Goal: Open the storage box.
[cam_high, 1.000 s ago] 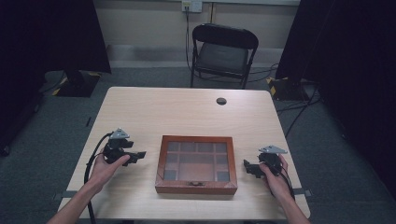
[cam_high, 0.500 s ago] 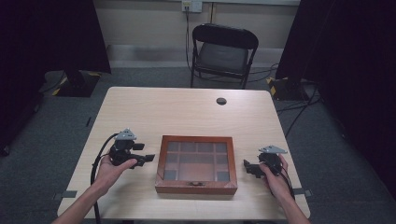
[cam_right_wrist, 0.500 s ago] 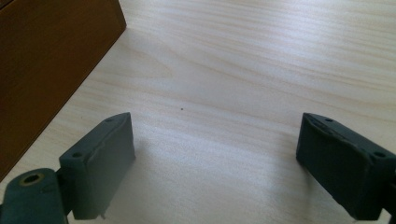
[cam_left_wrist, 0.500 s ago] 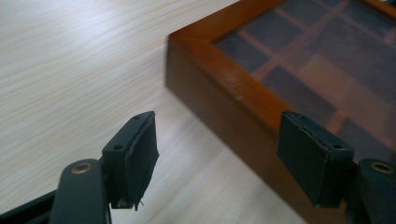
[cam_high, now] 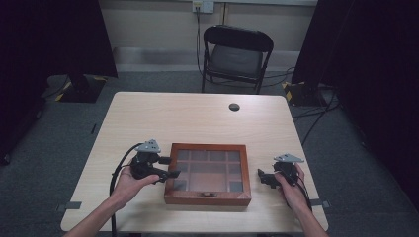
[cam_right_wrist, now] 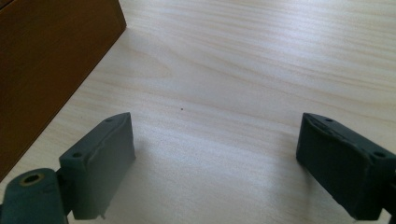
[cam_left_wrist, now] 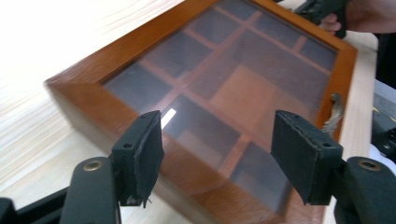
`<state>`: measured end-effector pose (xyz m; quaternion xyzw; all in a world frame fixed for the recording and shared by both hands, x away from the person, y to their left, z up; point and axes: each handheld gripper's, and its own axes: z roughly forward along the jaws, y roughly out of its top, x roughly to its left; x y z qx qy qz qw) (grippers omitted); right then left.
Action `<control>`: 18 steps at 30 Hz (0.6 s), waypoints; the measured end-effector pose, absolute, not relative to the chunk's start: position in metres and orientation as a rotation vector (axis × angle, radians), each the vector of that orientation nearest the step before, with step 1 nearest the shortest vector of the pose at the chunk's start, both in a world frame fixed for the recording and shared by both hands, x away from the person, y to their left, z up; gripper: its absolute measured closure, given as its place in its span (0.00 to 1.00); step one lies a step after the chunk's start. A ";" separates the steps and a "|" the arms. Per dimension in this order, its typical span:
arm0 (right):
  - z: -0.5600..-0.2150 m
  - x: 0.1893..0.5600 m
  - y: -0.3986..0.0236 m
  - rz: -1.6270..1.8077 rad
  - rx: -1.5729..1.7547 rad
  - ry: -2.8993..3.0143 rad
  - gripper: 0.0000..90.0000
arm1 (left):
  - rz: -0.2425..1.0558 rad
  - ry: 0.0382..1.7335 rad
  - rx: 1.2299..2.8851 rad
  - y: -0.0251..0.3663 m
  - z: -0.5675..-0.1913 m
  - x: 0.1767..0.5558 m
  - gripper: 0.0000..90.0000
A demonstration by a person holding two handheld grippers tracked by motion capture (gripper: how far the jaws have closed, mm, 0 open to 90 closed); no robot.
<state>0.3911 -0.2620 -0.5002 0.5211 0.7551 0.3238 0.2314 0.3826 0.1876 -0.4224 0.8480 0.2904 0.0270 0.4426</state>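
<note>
Left gripper [cam_left_wrist: 217, 154] view reveals box [cam_high: 208, 174]'s glass lid and dividers; both grippers gape wide, right gripper [cam_right_wrist: 215, 163] over pale woodgrain table [cam_high: 197, 118].

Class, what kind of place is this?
Probably a recording studio or lab, not a home: dark curtains on both sides, one bare table with a folding chair, and cables across grey floor.

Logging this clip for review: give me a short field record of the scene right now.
setting: wooden table, folding chair behind it
main item: wooden box, glass lid shut, dividers inside
latch: on the box's near side
left hand-held gripper: open, at the box's left edge
right hand-held gripper: open, apart from the box
other: dark round spot
</note>
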 end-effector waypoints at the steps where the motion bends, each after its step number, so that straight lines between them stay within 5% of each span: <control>1: -0.500 0.391 -0.262 0.890 1.432 2.076 0.12 | 0.065 0.709 2.102 0.186 -0.422 0.382 0.39; 18: -0.500 0.391 -0.262 0.891 1.429 2.077 0.12 | -0.003 0.572 2.116 0.122 -0.408 0.387 0.40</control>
